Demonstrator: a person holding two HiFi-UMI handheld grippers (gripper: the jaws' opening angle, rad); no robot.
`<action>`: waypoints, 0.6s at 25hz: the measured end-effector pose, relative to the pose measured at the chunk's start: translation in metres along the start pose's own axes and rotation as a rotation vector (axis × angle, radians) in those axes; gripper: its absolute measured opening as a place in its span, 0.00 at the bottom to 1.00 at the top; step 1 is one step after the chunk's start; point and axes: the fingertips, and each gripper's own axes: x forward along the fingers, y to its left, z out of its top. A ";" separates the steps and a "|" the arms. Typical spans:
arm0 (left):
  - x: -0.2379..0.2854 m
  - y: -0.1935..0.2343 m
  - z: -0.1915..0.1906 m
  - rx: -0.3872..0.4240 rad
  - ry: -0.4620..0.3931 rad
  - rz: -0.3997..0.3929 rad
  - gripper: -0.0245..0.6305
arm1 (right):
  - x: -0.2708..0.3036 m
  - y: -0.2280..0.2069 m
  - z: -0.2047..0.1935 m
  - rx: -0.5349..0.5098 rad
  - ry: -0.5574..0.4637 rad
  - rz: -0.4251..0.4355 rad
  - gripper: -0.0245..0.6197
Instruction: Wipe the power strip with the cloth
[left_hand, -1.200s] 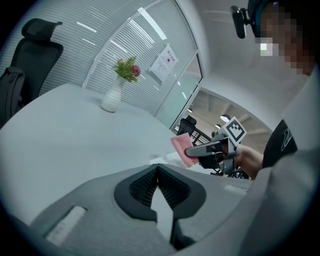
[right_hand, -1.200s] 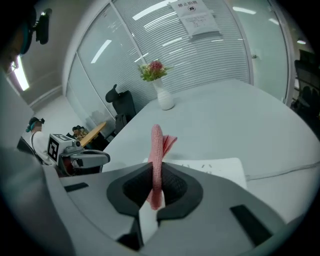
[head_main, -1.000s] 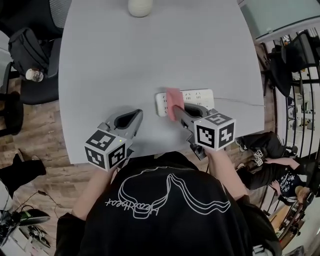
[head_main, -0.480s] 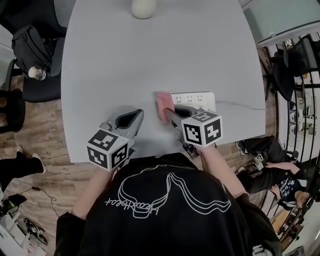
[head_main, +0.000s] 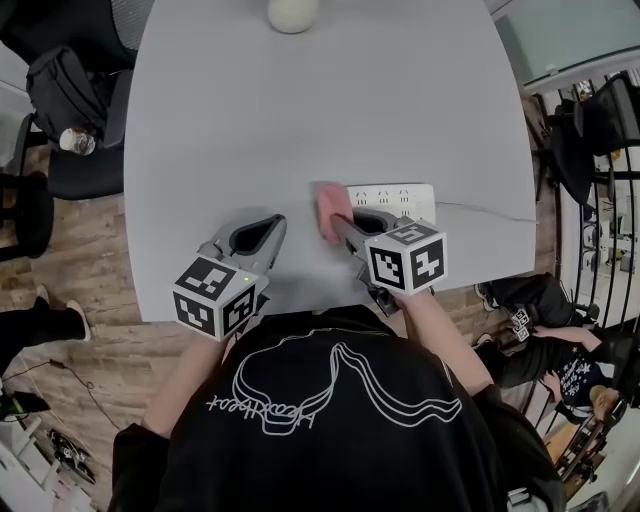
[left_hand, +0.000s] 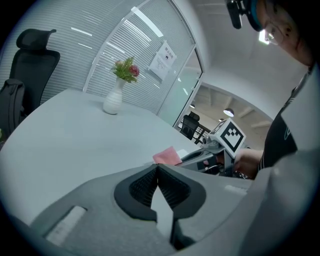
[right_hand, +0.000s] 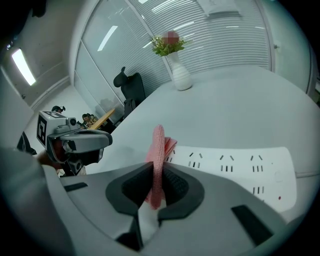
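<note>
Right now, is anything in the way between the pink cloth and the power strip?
No, nothing visible is in the way. The right gripper pinches the cloth right at one end of the power strip.

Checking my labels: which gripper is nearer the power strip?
Right. The right gripper, shut on the cloth, is at the power strip's left end; the left gripper sits shut and apart, farther to its left.

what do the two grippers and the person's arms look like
The left gripper and the right gripper are both grey moulded plastic shells with black ribbed pads inside. Each carries a white cube printed with black square markers. The person wears a black top with a white line print.
</note>
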 end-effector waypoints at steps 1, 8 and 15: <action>0.000 0.000 0.001 -0.003 -0.003 0.000 0.05 | -0.001 -0.001 0.000 0.002 0.001 -0.002 0.12; 0.004 -0.005 -0.004 -0.006 0.011 -0.014 0.05 | -0.011 -0.013 -0.004 0.006 0.004 -0.030 0.11; 0.010 -0.017 -0.008 -0.017 0.023 -0.032 0.05 | -0.035 -0.046 -0.011 0.063 -0.026 -0.094 0.11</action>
